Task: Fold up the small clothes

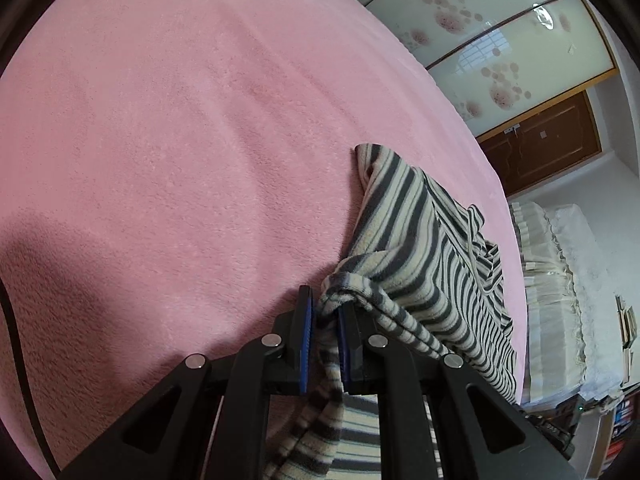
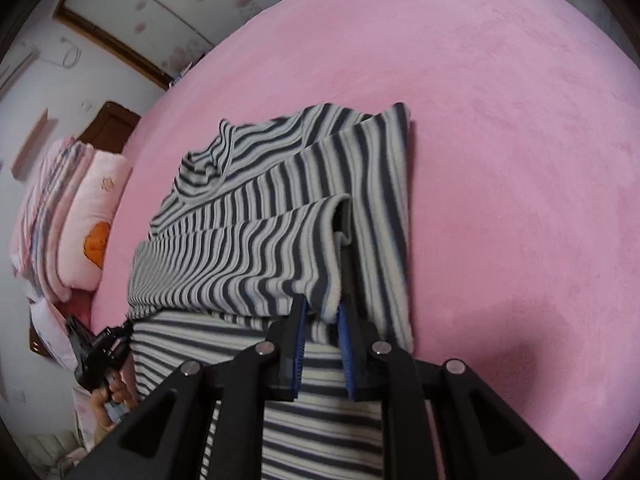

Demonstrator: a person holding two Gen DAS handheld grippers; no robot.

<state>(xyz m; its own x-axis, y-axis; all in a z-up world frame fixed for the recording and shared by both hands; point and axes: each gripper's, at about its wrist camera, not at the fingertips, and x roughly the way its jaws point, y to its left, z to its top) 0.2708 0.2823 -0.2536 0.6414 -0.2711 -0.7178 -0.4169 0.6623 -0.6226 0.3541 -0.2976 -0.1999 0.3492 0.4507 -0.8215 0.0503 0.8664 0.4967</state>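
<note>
A grey-and-cream striped garment (image 1: pixel 420 248) lies on the pink bed cover (image 1: pixel 180 120). My left gripper (image 1: pixel 324 300) is shut on a bunched edge of it, and the cloth hangs down between the blue pads. In the right wrist view the striped garment (image 2: pixel 260 248) shows a folded flap lifted over the layer beneath. My right gripper (image 2: pixel 322 304) is shut on that flap's near corner. At the lower left of this view a hand (image 2: pixel 112 396) holds the left gripper (image 2: pixel 96 356); its fingertips are hidden.
The pink bed cover (image 2: pixel 520 120) stretches wide to the right of the garment. Stacked pink pillows and bedding (image 2: pixel 80 216) sit at the bed's left. A flower-patterned wardrobe (image 1: pixel 500 40), a brown door (image 1: pixel 540 144) and white lace-covered furniture (image 1: pixel 568 280) stand beyond the bed edge.
</note>
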